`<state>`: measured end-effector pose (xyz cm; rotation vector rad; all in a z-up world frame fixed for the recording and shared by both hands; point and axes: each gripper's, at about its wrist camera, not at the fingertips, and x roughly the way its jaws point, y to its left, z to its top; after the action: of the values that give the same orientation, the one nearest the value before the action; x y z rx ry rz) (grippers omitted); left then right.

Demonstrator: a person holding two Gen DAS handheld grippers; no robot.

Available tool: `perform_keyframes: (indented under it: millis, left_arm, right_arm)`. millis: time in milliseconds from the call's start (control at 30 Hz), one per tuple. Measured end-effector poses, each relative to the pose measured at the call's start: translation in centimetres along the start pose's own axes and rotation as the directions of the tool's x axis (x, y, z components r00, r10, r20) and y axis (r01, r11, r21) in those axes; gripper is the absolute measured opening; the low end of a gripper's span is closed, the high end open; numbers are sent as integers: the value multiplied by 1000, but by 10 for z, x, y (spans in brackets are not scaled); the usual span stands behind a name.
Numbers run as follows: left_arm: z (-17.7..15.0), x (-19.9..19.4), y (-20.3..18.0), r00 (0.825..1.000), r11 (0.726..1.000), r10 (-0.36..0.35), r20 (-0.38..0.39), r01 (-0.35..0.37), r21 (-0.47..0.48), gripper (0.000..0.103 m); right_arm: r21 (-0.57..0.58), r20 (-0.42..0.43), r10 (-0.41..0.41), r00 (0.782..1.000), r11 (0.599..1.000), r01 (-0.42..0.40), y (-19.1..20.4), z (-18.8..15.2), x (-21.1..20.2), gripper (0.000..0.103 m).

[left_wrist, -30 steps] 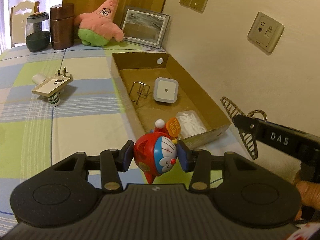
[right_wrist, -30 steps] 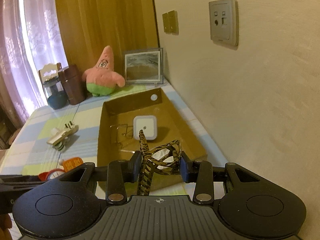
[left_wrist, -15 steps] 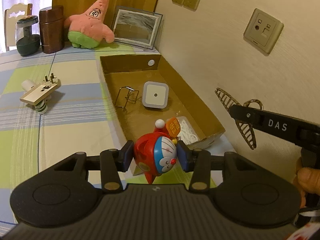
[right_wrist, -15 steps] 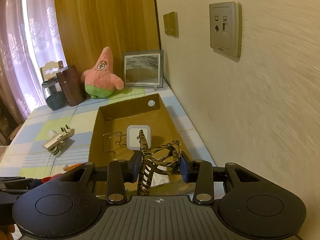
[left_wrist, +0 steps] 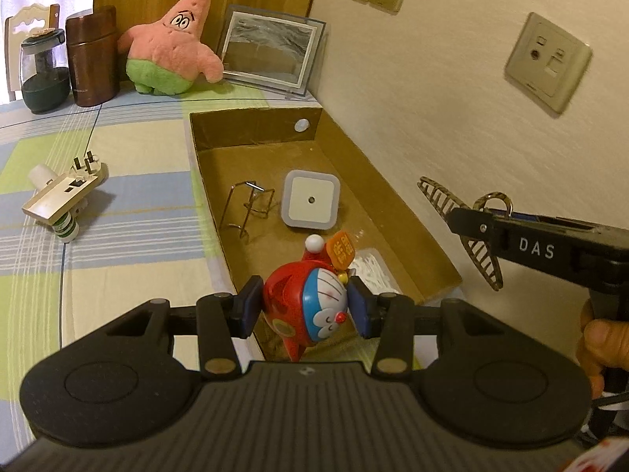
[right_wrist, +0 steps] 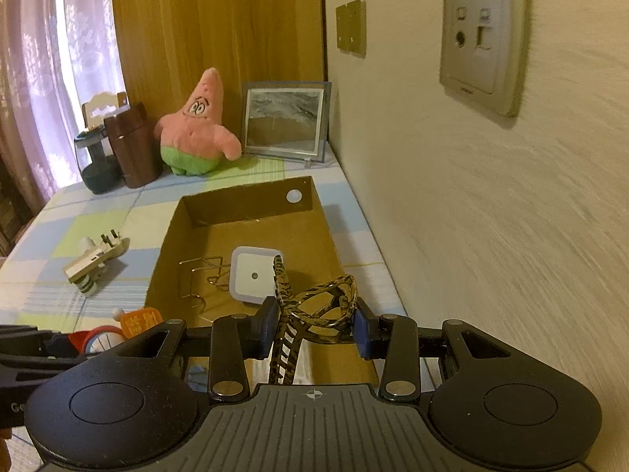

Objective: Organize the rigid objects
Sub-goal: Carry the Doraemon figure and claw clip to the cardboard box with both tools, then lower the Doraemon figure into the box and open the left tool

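Note:
My left gripper [left_wrist: 304,310] is shut on a red and blue cat figurine [left_wrist: 310,306] with an orange tag, held over the near end of the open cardboard box [left_wrist: 251,128]. My right gripper [right_wrist: 314,328] is shut on a leopard-print hair claw clip [right_wrist: 314,310], above the box's [right_wrist: 251,196] near right corner. That clip [left_wrist: 479,251] and its gripper also show at the right of the left wrist view. Inside the box lie a white square night light [left_wrist: 310,204], a wire stand [left_wrist: 247,206] and a clear packet [left_wrist: 371,271].
A beige plug adapter on a small bottle [left_wrist: 63,196] lies on the checked tablecloth left of the box. At the back stand a pink starfish plush [left_wrist: 173,47], a picture frame [left_wrist: 271,51], a brown canister [left_wrist: 92,55] and a dark jar [left_wrist: 39,72]. A wall [right_wrist: 491,216] runs along the right.
Both grippers have moved forward toward the box with their objects still held. The box and the items behind it now sit nearer and larger in both views.

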<state>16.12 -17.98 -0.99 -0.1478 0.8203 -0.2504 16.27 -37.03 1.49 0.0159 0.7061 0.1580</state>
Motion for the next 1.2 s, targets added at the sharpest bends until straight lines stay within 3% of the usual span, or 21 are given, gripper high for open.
perform_keyframes:
  millis: [733, 867, 933, 1200]
  left_arm:
    - [27, 61, 9, 999, 999, 28, -19, -28, -24, 41]
    - [28, 68, 11, 1000, 999, -2, -20, 1, -36, 41]
    - [29, 68, 13, 1000, 999, 16, -7, -16, -39, 46]
    - [24, 52, 26, 999, 998, 35, 14, -34, -59, 45]
  right_arm:
    - [16, -49, 19, 999, 1000, -18, -9, 8, 50, 36]
    - [19, -50, 19, 999, 1000, -18, -9, 8, 51, 36]
    - [20, -49, 21, 999, 1000, -20, -9, 8, 51, 36]
    - [15, -53, 24, 998, 1000, -23, -5, 8, 52, 36]
